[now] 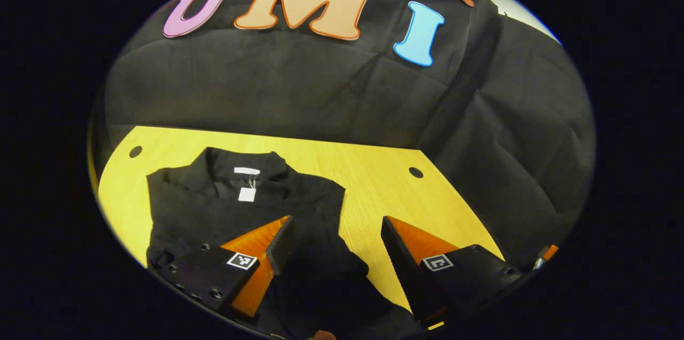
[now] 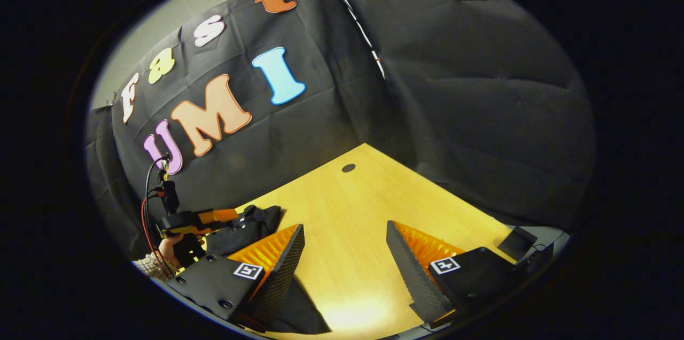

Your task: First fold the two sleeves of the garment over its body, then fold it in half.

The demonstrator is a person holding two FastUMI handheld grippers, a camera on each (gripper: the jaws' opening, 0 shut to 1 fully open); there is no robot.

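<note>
In the left gripper view we see the black collared fabric garment (image 1: pixel 235 201) lying on the left part of the yellow wooden table (image 1: pixel 374 179), collar toward the booth wall, with a fold of it running down between our left gripper (image 1: pixel 337 236)'s spread fingers, which press on nothing. In the right gripper view, the garment (image 2: pixel 243 230) lies at far left beside the other gripper, and our right gripper (image 2: pixel 344 244) hangs wide apart over bare tabletop (image 2: pixel 347 206).
</note>
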